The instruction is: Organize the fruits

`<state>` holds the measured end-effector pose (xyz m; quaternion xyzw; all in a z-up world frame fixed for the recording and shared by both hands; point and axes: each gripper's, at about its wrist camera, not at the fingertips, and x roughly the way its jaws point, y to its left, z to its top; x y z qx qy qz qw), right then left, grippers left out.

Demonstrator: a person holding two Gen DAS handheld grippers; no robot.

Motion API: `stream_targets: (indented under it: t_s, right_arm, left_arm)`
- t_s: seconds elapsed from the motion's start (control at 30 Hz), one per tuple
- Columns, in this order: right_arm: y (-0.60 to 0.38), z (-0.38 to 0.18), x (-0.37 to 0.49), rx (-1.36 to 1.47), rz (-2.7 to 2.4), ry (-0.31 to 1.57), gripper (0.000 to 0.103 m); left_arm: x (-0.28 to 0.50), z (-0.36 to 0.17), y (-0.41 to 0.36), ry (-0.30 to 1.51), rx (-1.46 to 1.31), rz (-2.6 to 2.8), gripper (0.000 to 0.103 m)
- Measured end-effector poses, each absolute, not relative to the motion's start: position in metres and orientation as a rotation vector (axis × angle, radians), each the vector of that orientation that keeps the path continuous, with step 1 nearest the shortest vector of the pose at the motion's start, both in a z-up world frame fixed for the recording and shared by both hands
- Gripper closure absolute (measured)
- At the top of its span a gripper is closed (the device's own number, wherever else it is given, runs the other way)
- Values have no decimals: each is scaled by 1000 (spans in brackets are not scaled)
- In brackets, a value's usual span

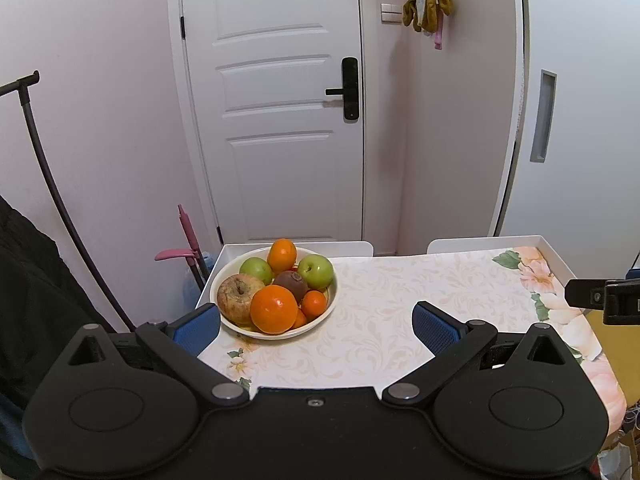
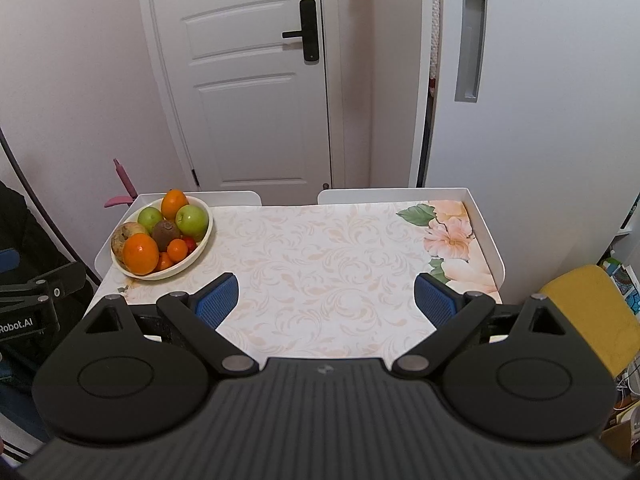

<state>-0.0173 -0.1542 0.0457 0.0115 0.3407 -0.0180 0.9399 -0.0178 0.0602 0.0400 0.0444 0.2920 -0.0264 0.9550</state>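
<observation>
Fruit waits ahead, to the left

Round white bowl of oranges and apples (image 1: 276, 292) sits just ahead-left of the left gripper (image 1: 316, 322), nearer it. Right gripper (image 2: 326, 300) is farther. Both are spread wide, holding nothing, above the flowery table (image 2: 320, 248).

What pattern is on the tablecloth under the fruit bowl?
The tablecloth is cream with pale swirls and pink flowers at its corners; clearest in the right wrist view.
</observation>
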Motion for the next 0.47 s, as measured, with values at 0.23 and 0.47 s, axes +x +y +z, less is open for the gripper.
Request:
stream_targets:
  t_s: [0.23,0.47]
  right_arm:
    - [-154,45,-15,26,-37,697,0]
    - [-154,45,-15,26,-38,697,0]
  left_arm:
    - [-17,40,61,584,92,-48,0]
    - [-16,40,61,573,82,-51,0]
